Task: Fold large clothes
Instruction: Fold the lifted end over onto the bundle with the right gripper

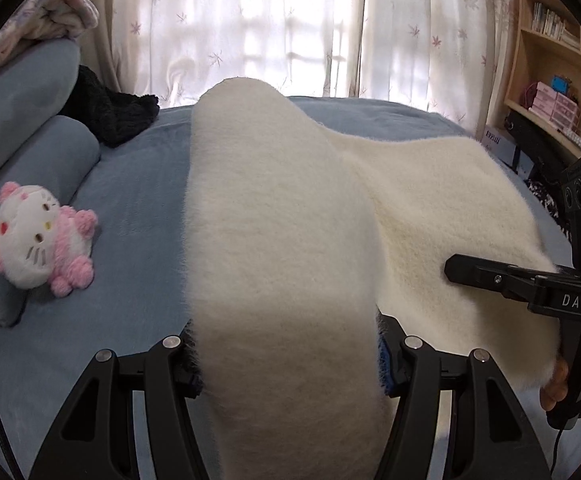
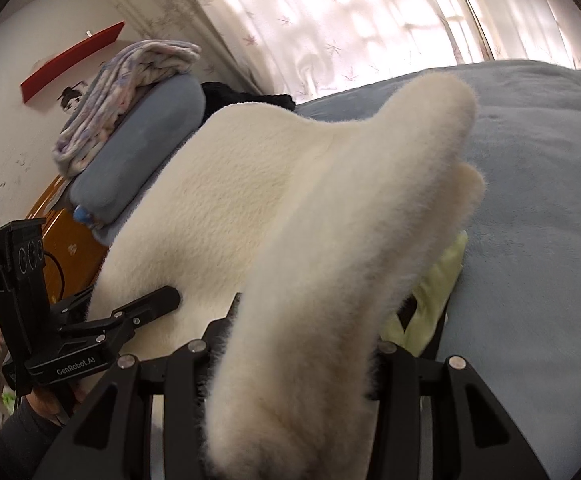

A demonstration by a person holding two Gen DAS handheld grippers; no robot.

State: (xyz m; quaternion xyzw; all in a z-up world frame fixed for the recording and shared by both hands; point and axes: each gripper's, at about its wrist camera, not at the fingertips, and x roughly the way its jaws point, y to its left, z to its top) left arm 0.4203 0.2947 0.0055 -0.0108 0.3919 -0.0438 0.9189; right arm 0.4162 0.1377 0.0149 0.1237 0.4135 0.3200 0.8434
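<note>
Left wrist view, read from left to right: I see a pink-and-white plush toy [image 1: 40, 236] lying on the blue bed [image 1: 138, 200], a black garment [image 1: 110, 114] near the curtain [image 1: 250, 20], then the cream fleece garment [image 1: 282, 240] draped over my left gripper [image 1: 290, 356], whose fingers are clenched on a thick fold of it (the tips are buried in pile). Farther right, my right gripper [image 1: 490, 278] pinches the same garment's edge, with a bookshelf [image 1: 550, 60] behind. Right wrist view, likewise from the left: the left gripper [image 2: 146, 308] clamps the fleece edge; a patterned blanket [image 2: 126, 92] lies on a blue pillow [image 2: 138, 148]; the fleece [image 2: 290, 200], lifted off the bed, bulges between the right gripper's [image 2: 294, 360] closed fingers; a pale green cloth [image 2: 438, 288] lies beneath it on the bed [image 2: 530, 200].
</note>
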